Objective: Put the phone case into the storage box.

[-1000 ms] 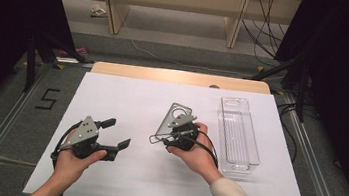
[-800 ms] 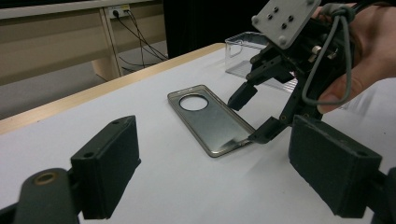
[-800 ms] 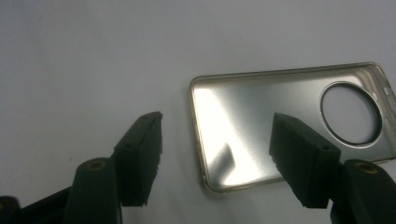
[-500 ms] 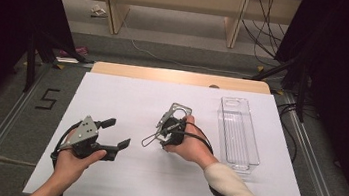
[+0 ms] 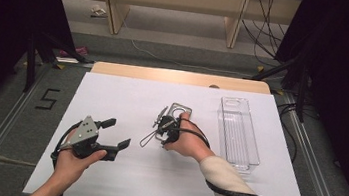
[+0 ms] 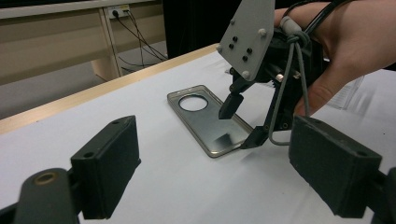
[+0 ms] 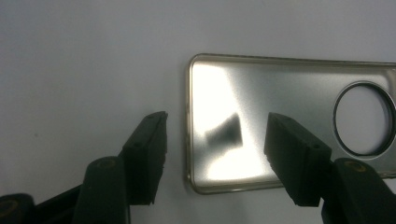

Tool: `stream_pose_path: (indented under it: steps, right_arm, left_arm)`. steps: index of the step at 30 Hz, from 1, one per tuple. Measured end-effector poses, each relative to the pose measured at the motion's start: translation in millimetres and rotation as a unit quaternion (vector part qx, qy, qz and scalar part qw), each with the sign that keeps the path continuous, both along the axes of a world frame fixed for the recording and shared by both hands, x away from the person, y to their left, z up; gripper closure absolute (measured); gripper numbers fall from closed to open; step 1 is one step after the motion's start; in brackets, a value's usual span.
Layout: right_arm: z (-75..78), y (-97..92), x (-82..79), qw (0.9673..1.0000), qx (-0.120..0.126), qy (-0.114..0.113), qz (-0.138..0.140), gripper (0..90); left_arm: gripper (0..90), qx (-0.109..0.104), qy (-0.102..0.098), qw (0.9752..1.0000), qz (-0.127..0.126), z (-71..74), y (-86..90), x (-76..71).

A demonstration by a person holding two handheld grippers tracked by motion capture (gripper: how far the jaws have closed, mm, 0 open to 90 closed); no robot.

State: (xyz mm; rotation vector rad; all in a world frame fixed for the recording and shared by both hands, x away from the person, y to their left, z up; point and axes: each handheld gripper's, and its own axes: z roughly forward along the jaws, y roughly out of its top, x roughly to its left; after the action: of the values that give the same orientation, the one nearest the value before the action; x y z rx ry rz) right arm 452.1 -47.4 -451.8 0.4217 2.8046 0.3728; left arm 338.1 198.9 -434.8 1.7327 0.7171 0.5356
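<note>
My right tool (image 7: 212,154), jaws apart and just closing, straddles the short edge of the metal plate (image 7: 289,102) to pinch it, while my left tool (image 5: 112,133) waits wide open.

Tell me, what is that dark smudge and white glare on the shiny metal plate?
In the right gripper view, the metal plate mirrors the lamps as white glare, and the dark smudge looks like a reflected jaw of the right gripper. In the left gripper view, the plate looks duller; the near jaws blur. The high view has dark surroundings.
</note>
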Motion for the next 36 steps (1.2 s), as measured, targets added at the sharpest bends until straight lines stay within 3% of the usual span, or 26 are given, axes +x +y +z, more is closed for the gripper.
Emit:
stream_pose_path:
  steps: [12, 27, 36]
  right_arm:
    - [-1.4, 7.8, 4.3, 0.9995, -0.027, 0.011, 0.011, 46.0]
    - [-1.0, 15.0, 7.5, 0.9977, -0.054, 0.02, 0.036, 60.2]
    - [-3.4, 16.2, 7.4, 0.9971, -0.058, 0.025, 0.042, 66.3]
  left_arm:
    - [16.1, -0.001, 0.0, 1.0, 0.0, 0.1, 0.2, 0.0]
    - [16.1, -0.002, 0.0, 1.0, 0.0, 0.1, 0.1, 0.0]
    - [16.1, -0.002, 0.0, 1.0, -0.001, 0.1, -0.1, 0.0]
